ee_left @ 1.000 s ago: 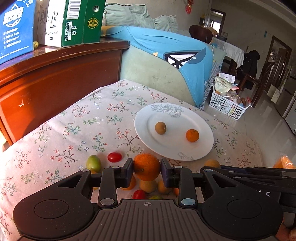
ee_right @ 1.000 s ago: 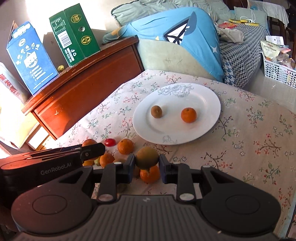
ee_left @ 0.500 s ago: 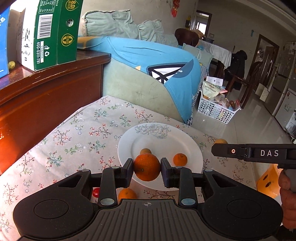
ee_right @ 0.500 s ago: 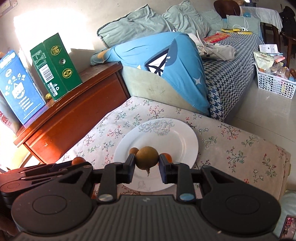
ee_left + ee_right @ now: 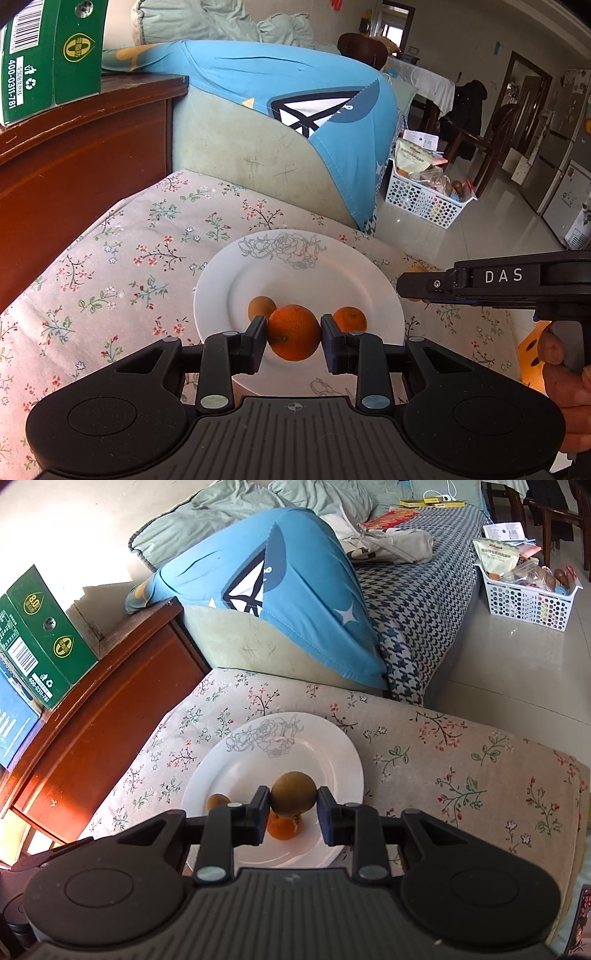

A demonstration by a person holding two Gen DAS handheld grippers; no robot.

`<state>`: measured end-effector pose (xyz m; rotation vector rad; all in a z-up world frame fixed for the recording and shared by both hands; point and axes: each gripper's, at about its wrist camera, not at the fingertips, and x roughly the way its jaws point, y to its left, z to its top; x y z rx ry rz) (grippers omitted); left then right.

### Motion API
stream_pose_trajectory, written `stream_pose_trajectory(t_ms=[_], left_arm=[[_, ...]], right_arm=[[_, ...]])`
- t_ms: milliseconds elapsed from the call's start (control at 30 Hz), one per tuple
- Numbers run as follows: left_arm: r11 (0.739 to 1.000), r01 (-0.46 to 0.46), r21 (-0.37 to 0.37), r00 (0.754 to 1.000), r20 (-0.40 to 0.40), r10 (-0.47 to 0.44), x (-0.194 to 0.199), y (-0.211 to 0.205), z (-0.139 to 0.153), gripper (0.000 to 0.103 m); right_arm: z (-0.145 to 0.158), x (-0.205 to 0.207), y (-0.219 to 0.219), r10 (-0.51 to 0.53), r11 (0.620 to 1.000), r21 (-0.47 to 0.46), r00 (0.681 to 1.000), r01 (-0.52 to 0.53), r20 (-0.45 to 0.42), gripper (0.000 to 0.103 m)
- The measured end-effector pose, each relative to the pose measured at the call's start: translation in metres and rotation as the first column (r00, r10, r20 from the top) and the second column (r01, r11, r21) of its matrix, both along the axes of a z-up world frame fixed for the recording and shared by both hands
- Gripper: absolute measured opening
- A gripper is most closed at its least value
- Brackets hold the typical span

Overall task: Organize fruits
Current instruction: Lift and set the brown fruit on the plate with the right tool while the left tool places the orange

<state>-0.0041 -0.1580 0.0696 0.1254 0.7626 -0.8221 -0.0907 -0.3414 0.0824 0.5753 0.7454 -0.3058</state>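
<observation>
In the left wrist view, the left gripper [image 5: 293, 338] is seen clamped on a round, bright orange fruit [image 5: 293, 332], which is held in the air over the near part of a white round porcelain plate with a grey rose drawing [image 5: 221, 288]. Two fruits already lie on the plate: a small brownish-green one [image 5: 260, 306] toward its left side and a small orange mandarin [image 5: 351, 318] toward its right. The plate sits on a flowered cloth [image 5: 110, 266]. For a good placement, the orange should be lowered into the bare area at the plate's near edge and released only when it rests there, so that it cannot roll against its neighbours

In the right wrist view, the right gripper [image 5: 291, 814] is seen closed on a round brownish-green fruit [image 5: 293, 794], carried above the plate [image 5: 332, 749]. The mandarin [image 5: 284, 829] is partly hidden directly beneath it, and the small brownish fruit [image 5: 218, 801] lies to the left. It is judged that this fruit is best set toward the plate's empty far half, near the rose drawing, well apart from the left gripper's drop, and let go low
</observation>
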Motion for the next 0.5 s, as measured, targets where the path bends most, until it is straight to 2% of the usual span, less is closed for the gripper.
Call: stream_pose_trajectory(t_ms=[100,233,500], left_arm=[[1.0,0.009,0.004,1.0,-0.013,-0.009,0.001,-0.005,-0.006,0.029],[1.0,0.012,0.016,1.0,-0.016,-0.012,0.003,-0.011,-0.012,0.029],[0.999,0.018,0.034,0.999,-0.032,-0.017,0.005,-0.019,-0.023,0.029]], right_arm=[[-0.007,0.007,0.0,-0.011,1.0,0.018,1.0,0.011,-0.018,0.028],[-0.012,0.017,0.005,-0.005,1.0,-0.019,1.0,0.004,-0.03,0.028],[-0.027,0.031,0.001,-0.016,1.0,0.019,0.999,0.017,-0.05,0.028]])
